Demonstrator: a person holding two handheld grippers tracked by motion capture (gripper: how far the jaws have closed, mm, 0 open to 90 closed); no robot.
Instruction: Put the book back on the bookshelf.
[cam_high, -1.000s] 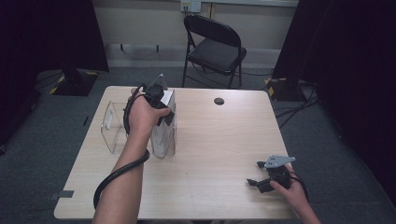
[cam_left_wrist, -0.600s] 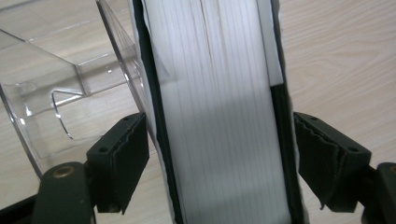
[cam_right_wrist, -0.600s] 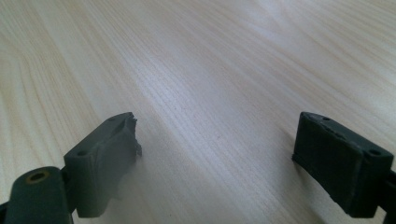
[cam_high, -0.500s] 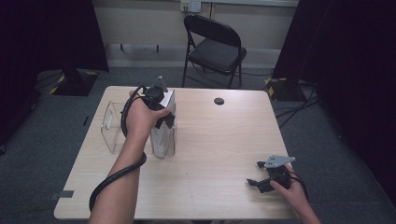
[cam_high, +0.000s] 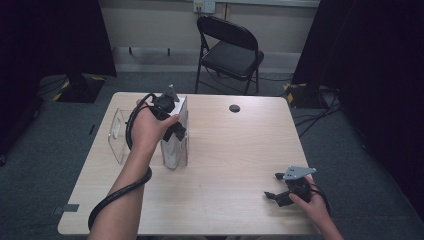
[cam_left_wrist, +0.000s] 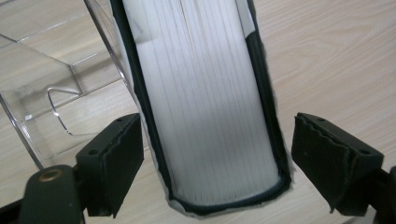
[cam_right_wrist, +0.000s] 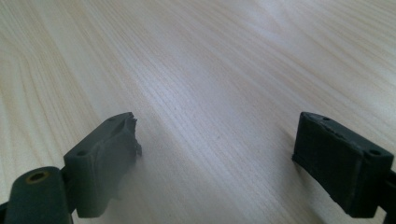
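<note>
- The left gripper (cam_left_wrist: 217, 154) has just been opening its jaws; the book (cam_left_wrist: 205, 107) stands between them with a gap on each side, pads off its covers.
- In the high view the left hand (cam_high: 150, 127) sits slightly lower against the book than before.

- In the high view the hand (cam_high: 147, 131) on the left claw (cam_high: 176, 131) covers most of the claw's body and the near upper part of the book (cam_high: 176, 150).
- In the left claw view the book (cam_left_wrist: 205, 107) between the jaws is cut off by the top edge, so its far end is unseen.
- The clear stand (cam_left_wrist: 51, 93) beside that claw runs out past the left and top edges.
- In the high view the right hand (cam_high: 315, 207) hides the back of the right claw (cam_high: 272, 196); the forearm leaves at the bottom edge.
- The small dark disc (cam_high: 234, 108) on the surface, well beyond both claws, is too small to tell.
</note>
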